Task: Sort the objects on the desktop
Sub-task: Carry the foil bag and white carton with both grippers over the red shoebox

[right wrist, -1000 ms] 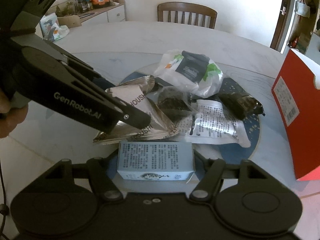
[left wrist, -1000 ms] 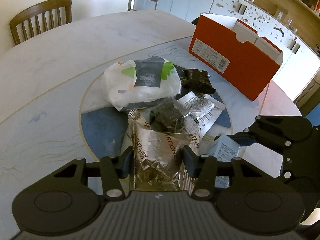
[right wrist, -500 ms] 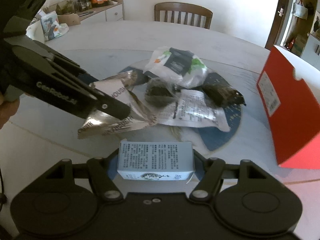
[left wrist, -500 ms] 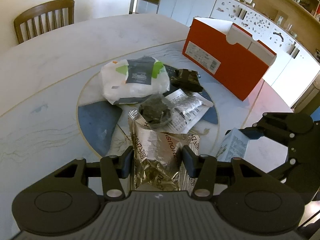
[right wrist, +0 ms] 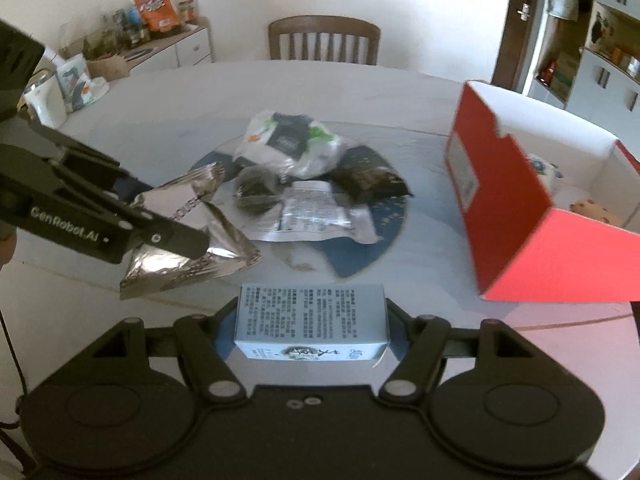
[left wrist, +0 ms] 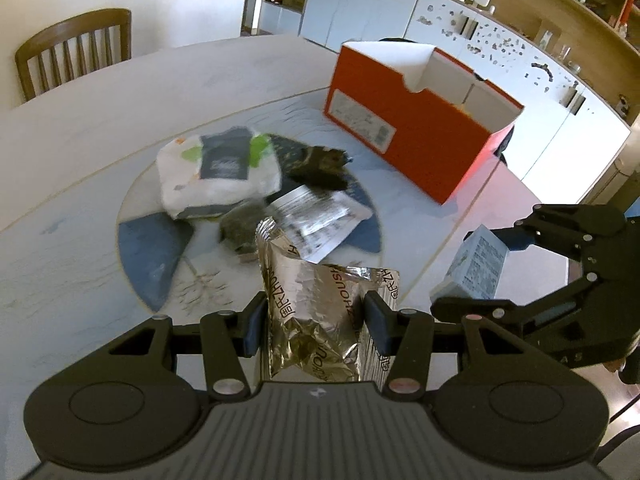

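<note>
"GenRobot.AI" runs in pale letters along the left gripper (right wrist: 168, 236); the crumpled foil packet (left wrist: 316, 320) reads "ZHOUSH…" (the rest is creased away) beside Chinese characters.

Home dining room: round table (left wrist: 120, 92), wooden chair (right wrist: 324, 40), cupboards (left wrist: 360, 8).

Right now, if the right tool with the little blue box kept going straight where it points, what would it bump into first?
Probably the table just past the blue box held in the right tool; the clear printed packet lies a little farther along. Depth is hard to judge here.
</note>
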`<act>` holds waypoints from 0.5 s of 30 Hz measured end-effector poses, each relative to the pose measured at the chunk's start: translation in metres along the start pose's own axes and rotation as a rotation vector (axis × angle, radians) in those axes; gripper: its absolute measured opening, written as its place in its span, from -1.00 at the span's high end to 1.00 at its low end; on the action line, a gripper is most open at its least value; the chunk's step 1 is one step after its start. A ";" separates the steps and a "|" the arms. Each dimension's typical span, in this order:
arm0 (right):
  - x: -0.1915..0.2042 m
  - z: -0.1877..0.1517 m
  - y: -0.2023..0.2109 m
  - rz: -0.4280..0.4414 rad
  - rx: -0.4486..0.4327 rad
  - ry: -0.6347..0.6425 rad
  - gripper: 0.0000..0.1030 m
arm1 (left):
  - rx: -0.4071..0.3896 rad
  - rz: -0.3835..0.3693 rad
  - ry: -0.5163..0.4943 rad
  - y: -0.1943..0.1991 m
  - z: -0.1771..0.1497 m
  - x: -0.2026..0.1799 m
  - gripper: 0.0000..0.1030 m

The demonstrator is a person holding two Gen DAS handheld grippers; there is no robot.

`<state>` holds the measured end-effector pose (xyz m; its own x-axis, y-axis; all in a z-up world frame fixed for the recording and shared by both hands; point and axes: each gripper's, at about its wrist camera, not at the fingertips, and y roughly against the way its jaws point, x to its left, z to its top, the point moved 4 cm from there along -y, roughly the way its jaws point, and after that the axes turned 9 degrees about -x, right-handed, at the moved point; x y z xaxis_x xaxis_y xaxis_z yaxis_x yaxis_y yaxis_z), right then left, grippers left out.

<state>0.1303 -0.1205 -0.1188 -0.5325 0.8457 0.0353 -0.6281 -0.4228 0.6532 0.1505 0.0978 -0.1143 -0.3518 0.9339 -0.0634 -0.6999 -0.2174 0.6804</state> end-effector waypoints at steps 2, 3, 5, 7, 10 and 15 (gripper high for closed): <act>-0.008 0.001 0.006 -0.006 -0.006 -0.009 -0.35 | -0.004 -0.005 -0.005 0.000 0.004 -0.008 0.03; -0.011 0.002 0.008 -0.009 -0.010 -0.011 -0.35 | -0.007 -0.006 -0.007 0.001 0.005 -0.012 0.03; -0.019 0.003 0.014 -0.013 -0.016 -0.021 -0.35 | -0.012 -0.010 -0.011 0.001 0.009 -0.020 0.03; -0.027 0.005 0.019 -0.014 -0.025 -0.029 -0.35 | -0.016 -0.011 -0.015 0.001 0.013 -0.028 0.03; -0.039 0.008 0.026 -0.017 -0.032 -0.033 -0.35 | -0.020 -0.017 -0.021 0.000 0.019 -0.039 0.03; -0.060 0.014 0.037 -0.015 -0.042 -0.049 -0.35 | -0.027 -0.025 -0.023 -0.003 0.029 -0.057 0.03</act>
<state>0.1469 -0.1828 -0.0860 -0.4954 0.8664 0.0633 -0.6597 -0.4226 0.6214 0.1907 0.0531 -0.0912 -0.3200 0.9453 -0.0630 -0.7251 -0.2016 0.6585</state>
